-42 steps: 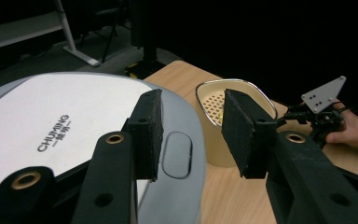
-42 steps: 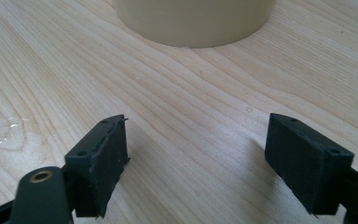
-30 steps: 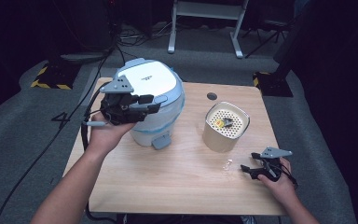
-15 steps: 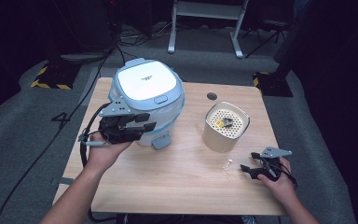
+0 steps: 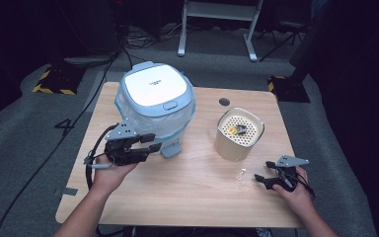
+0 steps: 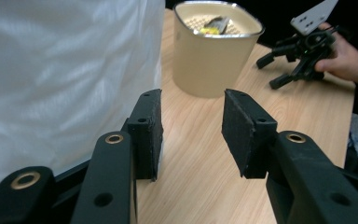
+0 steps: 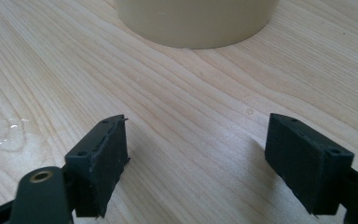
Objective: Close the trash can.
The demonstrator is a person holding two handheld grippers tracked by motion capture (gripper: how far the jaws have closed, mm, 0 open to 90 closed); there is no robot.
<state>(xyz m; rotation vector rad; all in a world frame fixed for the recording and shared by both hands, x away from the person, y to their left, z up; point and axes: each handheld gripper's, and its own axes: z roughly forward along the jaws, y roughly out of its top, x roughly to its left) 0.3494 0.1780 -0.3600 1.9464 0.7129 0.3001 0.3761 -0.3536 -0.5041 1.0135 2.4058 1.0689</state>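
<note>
Left gripper (image 5: 150, 145) beside bin (image 5: 155, 106)

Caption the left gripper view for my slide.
Open left tool beside the bagged bin, beige cup beyond.

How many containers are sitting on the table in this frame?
2. The white-lidded bin with a plastic liner stands at the back left, near the left gripper. The beige perforated-top container stands right of centre. Nothing seems hidden behind either.
</note>
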